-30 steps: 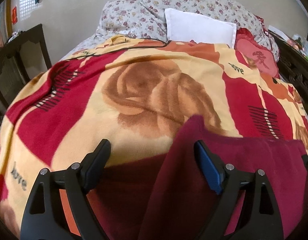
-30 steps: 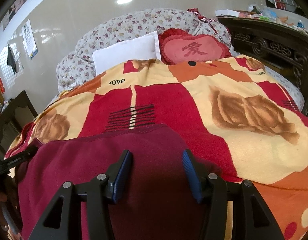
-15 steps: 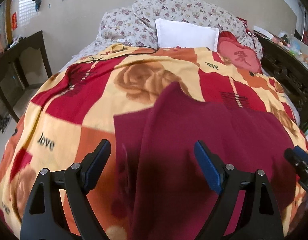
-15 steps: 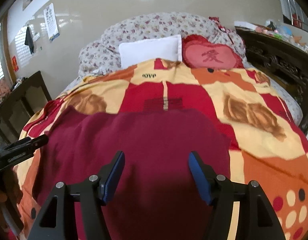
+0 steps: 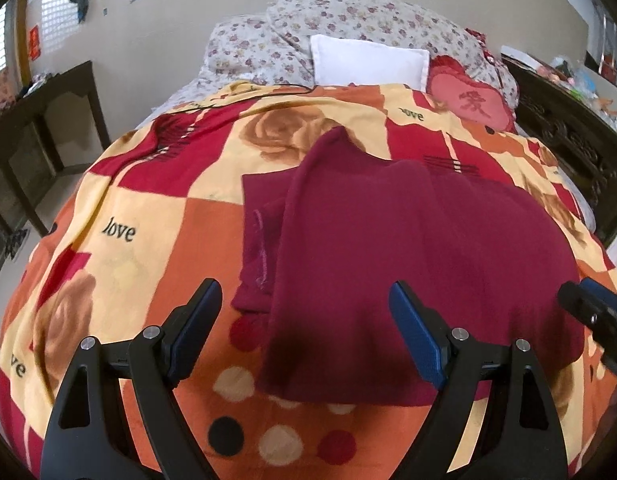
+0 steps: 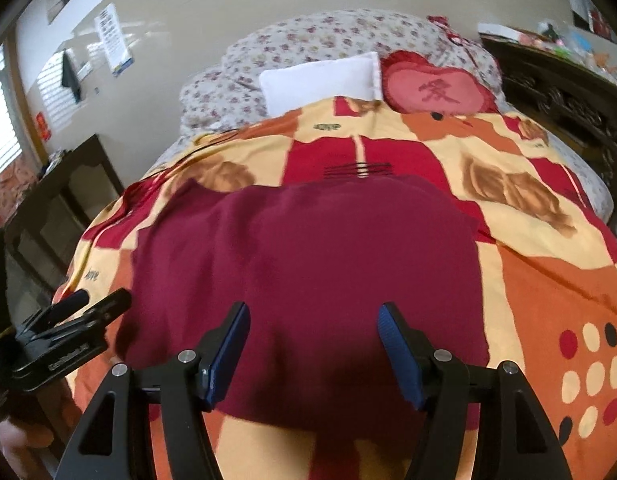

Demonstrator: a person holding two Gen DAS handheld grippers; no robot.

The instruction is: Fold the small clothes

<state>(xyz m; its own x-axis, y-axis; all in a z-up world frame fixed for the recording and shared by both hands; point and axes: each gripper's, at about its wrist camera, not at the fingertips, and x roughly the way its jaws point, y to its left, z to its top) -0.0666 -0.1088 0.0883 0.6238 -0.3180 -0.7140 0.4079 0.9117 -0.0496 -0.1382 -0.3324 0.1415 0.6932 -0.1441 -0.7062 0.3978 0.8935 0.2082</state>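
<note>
1. Two grippers hang over the near end of the bed, both empty. The left gripper (image 5: 306,330) has its jaws spread wide, nothing between the pads. The right gripper (image 6: 314,354) is parted too, less widely, and clear of the cloth.

2. Task's thing: one maroon garment (image 5: 408,240), lying flat on the patterned blanket (image 5: 156,216) in the near half of the bed, well apart from the white pillow (image 5: 368,62) and the red heart cushion (image 5: 472,100) at the head.

3. Progress, as judged: a first fold looks done. In the left wrist view an upper layer lies over a narrower lower one, which peeks out along the left edge with a seam showing. The top surface is smooth, with few wrinkles.

4. Left to do, as judged: the piece is still broad, so at least one more fold seems needed. Which kind of garment it is cannot be told.

5. Orientation: in the left wrist view the long axis runs from the near edge of the bed toward the pillows. One corner peaks at the far left, pointing toward the head. The near hem lies across, just in front of both grippers.
</note>
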